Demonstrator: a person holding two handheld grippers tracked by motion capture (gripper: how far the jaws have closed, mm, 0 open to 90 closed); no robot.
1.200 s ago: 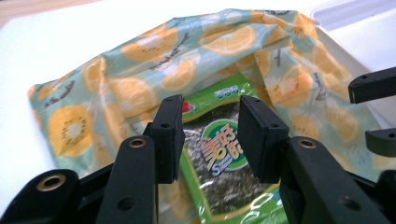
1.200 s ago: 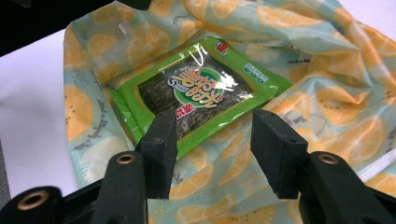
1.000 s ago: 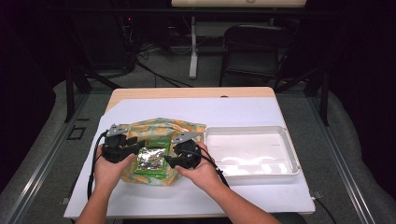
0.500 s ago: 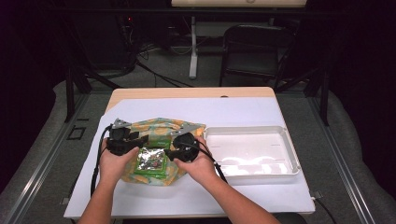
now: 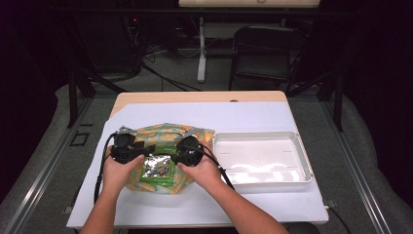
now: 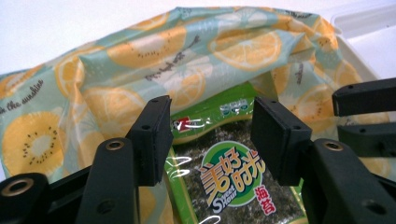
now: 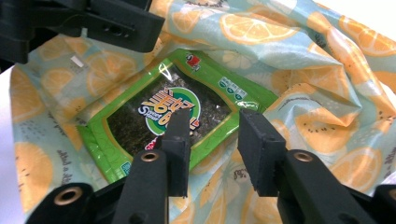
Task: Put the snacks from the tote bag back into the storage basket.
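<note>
A green, flat, glossy plastic packet of seaweed snack (image 5: 157,169) lies on a crumpled teal cloth printed with orange citrus slices (image 5: 165,134), and the cloth is spread on the white sheet that covers the table (image 5: 253,114), near the sheet's left half and toward its front edge. The packet sits on the front part of the cloth, between the 2 grippers.

The left gripper (image 5: 127,147), black and held in the person's left hand (image 5: 118,171), is at the packet's left side. In the left gripper view its 2 jaws stand spread, with the packet's top edge and round label (image 6: 232,179) showing in the gap between them; they hold nothing.

The right gripper (image 5: 187,149), in the right hand (image 5: 204,170), is at the packet's right side. In the right gripper view its jaws are also spread, nothing between them, poised just over the packet's near edge (image 7: 205,140) and the cloth beside it; whether a jaw tip touches the packet cannot be told.

A white, shallow, rectangular plastic tray (image 5: 304,161) sits on the right half of the sheet, just beside the cloth's right edge.
</note>
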